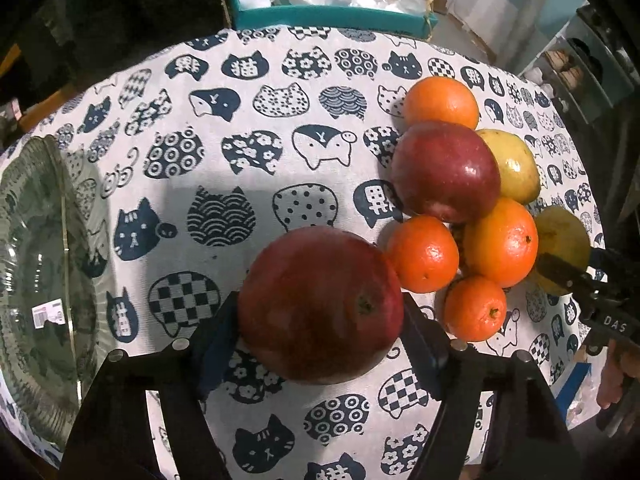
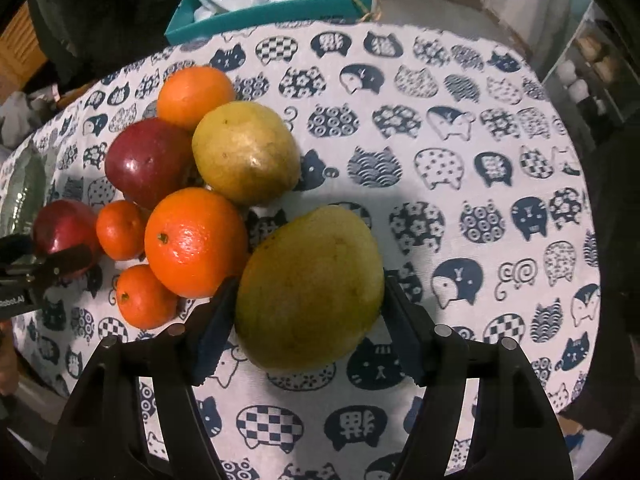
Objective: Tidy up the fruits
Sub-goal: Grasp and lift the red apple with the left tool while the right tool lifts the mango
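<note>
Large red apple [image 1: 320,304] sits on the cat-print tablecloth [image 1: 240,160], left edge of the fruit cluster; left gripper [image 1: 320,336] clamped on it, both pads against its sides. Right gripper [image 2: 308,320] clamped on a yellow-green pear [image 2: 310,288] at the cluster's right. Between them: second red apple [image 1: 444,170], oranges [image 1: 500,242], another pear [image 2: 246,152], touching. Glass bowl [image 1: 36,280] far left.
</note>
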{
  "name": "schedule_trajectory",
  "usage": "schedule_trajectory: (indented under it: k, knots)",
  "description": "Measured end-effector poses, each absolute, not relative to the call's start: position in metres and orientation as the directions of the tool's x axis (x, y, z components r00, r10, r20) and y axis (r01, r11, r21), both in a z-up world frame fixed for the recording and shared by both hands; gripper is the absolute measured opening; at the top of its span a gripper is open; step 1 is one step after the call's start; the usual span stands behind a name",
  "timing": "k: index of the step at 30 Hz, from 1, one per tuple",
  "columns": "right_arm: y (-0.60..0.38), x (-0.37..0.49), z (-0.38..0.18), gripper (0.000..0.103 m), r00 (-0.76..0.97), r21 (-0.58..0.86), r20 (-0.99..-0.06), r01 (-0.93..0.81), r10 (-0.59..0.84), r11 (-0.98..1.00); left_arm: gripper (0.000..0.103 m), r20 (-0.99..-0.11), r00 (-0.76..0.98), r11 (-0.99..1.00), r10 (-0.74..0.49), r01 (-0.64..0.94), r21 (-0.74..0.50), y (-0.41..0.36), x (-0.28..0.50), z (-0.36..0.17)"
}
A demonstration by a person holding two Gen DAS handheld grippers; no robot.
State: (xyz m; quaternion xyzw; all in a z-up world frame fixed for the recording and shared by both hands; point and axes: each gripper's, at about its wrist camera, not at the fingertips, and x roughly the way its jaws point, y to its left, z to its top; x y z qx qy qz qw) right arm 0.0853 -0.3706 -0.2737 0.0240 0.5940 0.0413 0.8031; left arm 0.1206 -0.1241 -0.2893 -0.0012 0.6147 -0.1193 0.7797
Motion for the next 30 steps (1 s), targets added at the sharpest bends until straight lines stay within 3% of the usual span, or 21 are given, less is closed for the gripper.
schedule_trajectory:
  k: [30]
  knots:
    - [-0.334,0.058,-0.154,0.071,0.615,0.027,-0.785,-0.085,0.073,0.996,0.076,-0.852,0.490,0.979,-0.186,0.168,-0.117,-0.089,0.081,-0.178]
